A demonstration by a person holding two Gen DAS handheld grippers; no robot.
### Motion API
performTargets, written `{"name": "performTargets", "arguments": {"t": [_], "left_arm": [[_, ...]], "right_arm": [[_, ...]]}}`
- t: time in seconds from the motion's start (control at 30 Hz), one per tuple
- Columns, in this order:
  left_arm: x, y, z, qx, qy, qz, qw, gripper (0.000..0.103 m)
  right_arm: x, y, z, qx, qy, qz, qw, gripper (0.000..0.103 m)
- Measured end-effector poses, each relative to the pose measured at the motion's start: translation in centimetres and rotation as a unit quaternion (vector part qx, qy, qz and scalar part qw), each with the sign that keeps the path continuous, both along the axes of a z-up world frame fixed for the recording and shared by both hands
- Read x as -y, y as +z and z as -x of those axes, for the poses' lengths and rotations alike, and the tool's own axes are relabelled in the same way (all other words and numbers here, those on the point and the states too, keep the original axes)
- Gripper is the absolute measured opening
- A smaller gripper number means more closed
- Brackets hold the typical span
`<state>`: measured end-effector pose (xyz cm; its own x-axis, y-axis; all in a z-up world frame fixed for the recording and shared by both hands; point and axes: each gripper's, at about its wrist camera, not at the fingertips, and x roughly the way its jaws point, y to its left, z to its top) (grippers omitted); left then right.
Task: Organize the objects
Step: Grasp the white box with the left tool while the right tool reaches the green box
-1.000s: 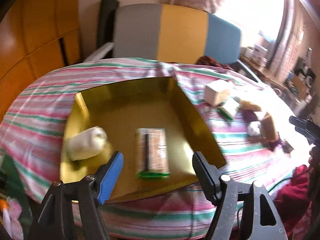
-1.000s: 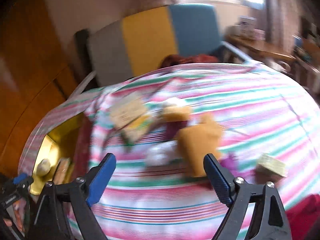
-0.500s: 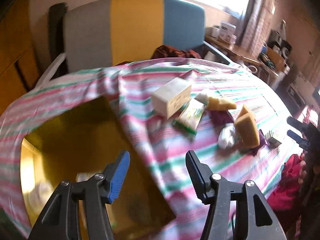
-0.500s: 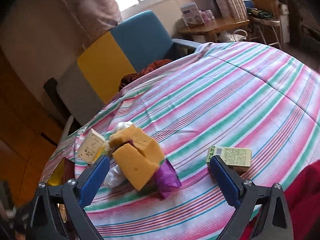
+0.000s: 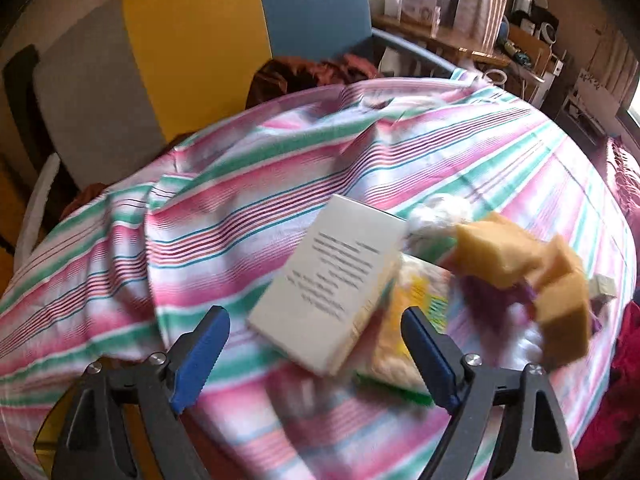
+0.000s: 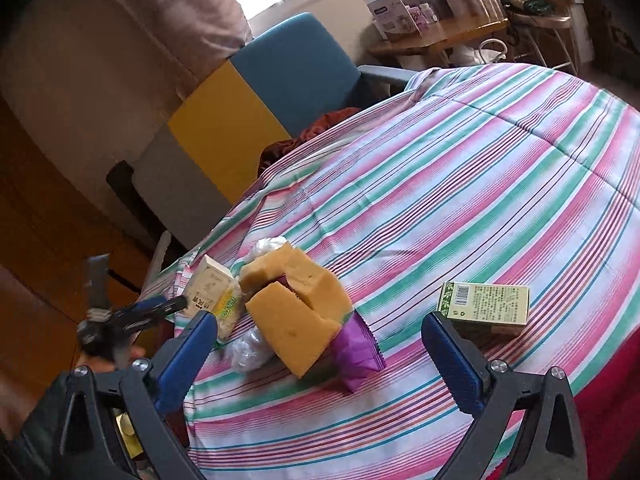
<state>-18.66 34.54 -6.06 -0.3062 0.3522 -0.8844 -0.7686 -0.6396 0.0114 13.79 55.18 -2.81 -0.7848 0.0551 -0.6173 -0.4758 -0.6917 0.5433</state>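
A heap of objects lies on the striped tablecloth [image 6: 460, 184]. A white printed box [image 5: 332, 284] lies right before my left gripper [image 5: 314, 346], which is open and empty, its jaws either side of the box's near end. Beside it are a yellow-green packet [image 5: 412, 320], yellow sponges [image 5: 560, 308] and a white wad [image 5: 436, 216]. My right gripper [image 6: 320, 354] is open and empty just in front of the yellow sponges [image 6: 296, 304], a purple wrapper [image 6: 358, 350] and a clear bag [image 6: 248, 350]. A green box [image 6: 486, 304] lies by its right finger.
A chair with grey, yellow and blue panels [image 6: 256, 112] stands behind the table. A gold tray's edge [image 5: 52, 432] shows at lower left. A desk with clutter [image 6: 436, 36] is at the back right. The left gripper shows in the right wrist view [image 6: 136, 314].
My left gripper has swung right from over the gold tray to the white box. My right gripper has shifted slightly nearer the sponges. Both stay open.
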Motion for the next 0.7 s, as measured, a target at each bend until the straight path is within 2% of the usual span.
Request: {"name": "performTargets", "arguments": {"t": [0.13,0.23,0.3,0.33,0.4,0.5,0.6,0.7], "left_arm": [[-1.0,-1.4,1.7,0.019,-0.005,0.001,0.9998,0.089],[-1.5,-1.8,2.2,0.033,-0.005,-0.013,0.9993,0.086],[-1.7,-2.1,2.2,0.050,-0.001,-0.022,0.9985,0.053],[-1.8,-2.3,2.1,0.051,0.002,-0.020,0.9985,0.051],[-1.7,-2.4,1.4,0.043,0.006,-0.016,0.9989,0.050],[-1.0,-1.8,0.2,0.051,0.018,-0.036,0.9979,0.050],[0.8,0.3,-2.6,0.035,0.029,-0.063,0.9970,0.050],[2.8,2.2,-6.6,0.022,0.020,-0.087,0.9958,0.050]], "right_arm": [[-0.2,-0.1,-0.1,-0.003,-0.001,0.009,1.000,0.103],[-0.6,-0.4,-0.3,-0.005,-0.007,0.022,1.000,0.103],[-0.7,-0.5,-0.4,-0.005,-0.010,0.028,1.000,0.103],[-0.8,-0.6,-0.4,-0.003,-0.012,0.030,0.999,0.103],[-0.9,-0.6,-0.4,-0.002,-0.014,0.032,0.999,0.103],[-1.0,-0.6,-0.5,-0.001,-0.018,0.032,0.999,0.103],[-1.5,-0.7,-1.0,-0.007,-0.032,0.040,0.999,0.103],[-2.5,-0.8,-2.0,-0.019,-0.061,0.060,0.996,0.103]]}}
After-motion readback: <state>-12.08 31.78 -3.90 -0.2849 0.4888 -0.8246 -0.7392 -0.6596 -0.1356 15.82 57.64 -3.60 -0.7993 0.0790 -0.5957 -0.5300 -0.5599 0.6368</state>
